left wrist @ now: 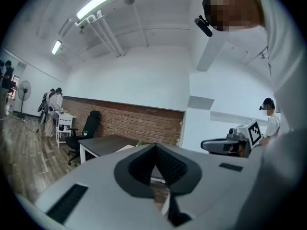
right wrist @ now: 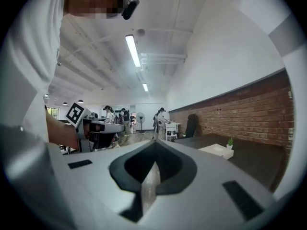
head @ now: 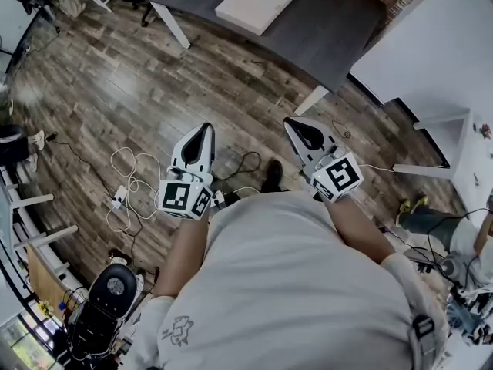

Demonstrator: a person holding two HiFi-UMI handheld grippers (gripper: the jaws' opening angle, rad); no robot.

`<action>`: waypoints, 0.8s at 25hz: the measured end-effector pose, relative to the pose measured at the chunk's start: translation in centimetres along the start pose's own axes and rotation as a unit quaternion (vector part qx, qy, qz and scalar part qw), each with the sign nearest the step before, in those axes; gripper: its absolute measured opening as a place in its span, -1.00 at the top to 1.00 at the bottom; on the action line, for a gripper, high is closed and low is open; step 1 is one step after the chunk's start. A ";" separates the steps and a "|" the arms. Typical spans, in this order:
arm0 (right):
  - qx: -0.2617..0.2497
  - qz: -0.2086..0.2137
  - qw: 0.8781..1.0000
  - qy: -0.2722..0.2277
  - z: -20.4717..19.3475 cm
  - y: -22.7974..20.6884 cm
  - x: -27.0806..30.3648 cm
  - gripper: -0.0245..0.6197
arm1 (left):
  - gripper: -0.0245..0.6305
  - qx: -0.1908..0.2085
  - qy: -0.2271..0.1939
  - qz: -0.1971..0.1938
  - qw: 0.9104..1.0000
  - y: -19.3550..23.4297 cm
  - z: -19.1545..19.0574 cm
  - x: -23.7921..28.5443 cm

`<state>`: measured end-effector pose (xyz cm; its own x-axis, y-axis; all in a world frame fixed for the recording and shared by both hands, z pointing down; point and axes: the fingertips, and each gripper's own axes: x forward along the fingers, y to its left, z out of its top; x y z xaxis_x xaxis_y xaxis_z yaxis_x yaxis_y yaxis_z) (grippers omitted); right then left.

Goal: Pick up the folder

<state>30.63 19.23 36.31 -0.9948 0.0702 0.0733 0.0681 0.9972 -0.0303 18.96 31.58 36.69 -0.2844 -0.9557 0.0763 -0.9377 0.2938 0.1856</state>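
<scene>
- Left gripper (head: 205, 129) and right gripper (head: 295, 126): jaws shut, nothing gripped.
- Folder (head: 256, 4) is seen flat by the tabletop (head: 339, 29) near edge, well apart from both.
- Nothing done yet; approach and grasp are left.

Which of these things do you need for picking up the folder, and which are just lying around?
For the job:
- white folder
- dark table it lies on
- left tongs and right tongs, both shut and empty

Just lying about:
- white cables on the floor
- power strip
- black office chair
- small plant
</scene>
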 end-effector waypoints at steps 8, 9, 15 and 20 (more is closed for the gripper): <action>-0.021 0.030 0.999 -0.003 -0.7 -4.4 0.3 0.91 | 0.81 0.008 0.001 0.024 1.000 -1.0 -0.3 4.1; -0.019 0.031 0.999 -0.002 -0.8 -4.9 0.4 0.90 | 0.78 0.009 0.003 0.028 1.000 -1.0 -0.3 4.5; 0.006 0.040 0.999 0.003 -1.4 -7.2 0.7 0.45 | 0.51 0.015 0.010 0.047 0.999 -1.4 0.0 6.1; 0.021 0.043 0.999 0.003 -1.3 -8.0 0.8 0.28 | 0.49 0.023 0.012 0.053 0.998 -1.8 0.7 6.7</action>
<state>29.39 11.39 37.90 -0.9850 0.1550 0.0753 0.1491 0.9856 -0.0793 18.58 24.61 36.22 -0.3789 -0.9181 0.1160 -0.9106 0.3922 0.1300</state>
